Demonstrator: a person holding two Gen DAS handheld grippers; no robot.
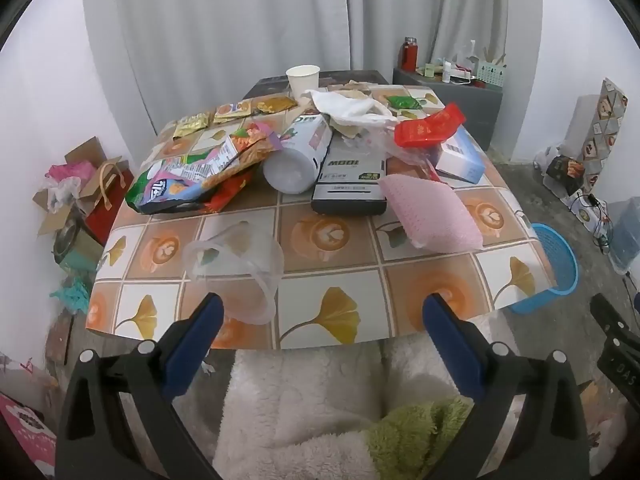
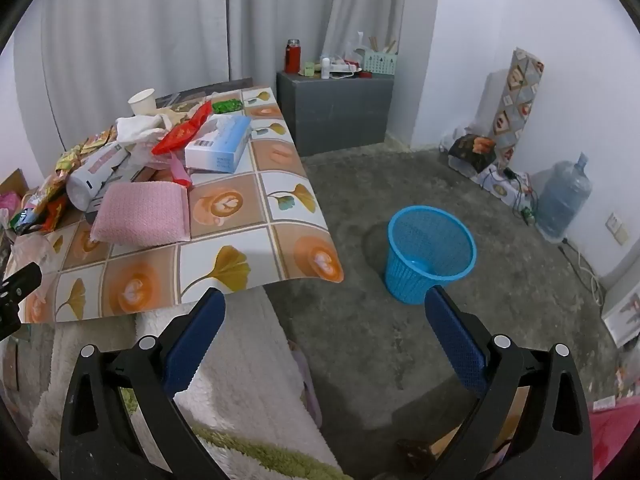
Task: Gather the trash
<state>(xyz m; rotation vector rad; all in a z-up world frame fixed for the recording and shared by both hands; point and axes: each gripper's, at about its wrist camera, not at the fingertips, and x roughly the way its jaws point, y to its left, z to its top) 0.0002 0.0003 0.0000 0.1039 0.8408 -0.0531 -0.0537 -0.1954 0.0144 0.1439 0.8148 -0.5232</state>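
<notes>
Left wrist view: my left claw (image 1: pixel 322 312) is spread wide, nothing in it, hanging over the near edge of the worktop (image 1: pixel 332 272).
Right wrist view: my right claw (image 2: pixel 325 308) is likewise spread and empty, off the worktop's corner, above the floor.
Nearest trash: clear plastic bag (image 1: pixel 236 256), just ahead of my left claw, slightly to its left side.
Further trash: snack bags (image 1: pixel 192 176), white bottle (image 1: pixel 296 156) lying down, pink pad (image 1: pixel 432 216), all mid-worktop.
Bin: blue basket (image 2: pixel 430 254) on the floor, ahead of my right claw.
Judgement: left claw is nearer the bag; right is nearer the basket.
</notes>
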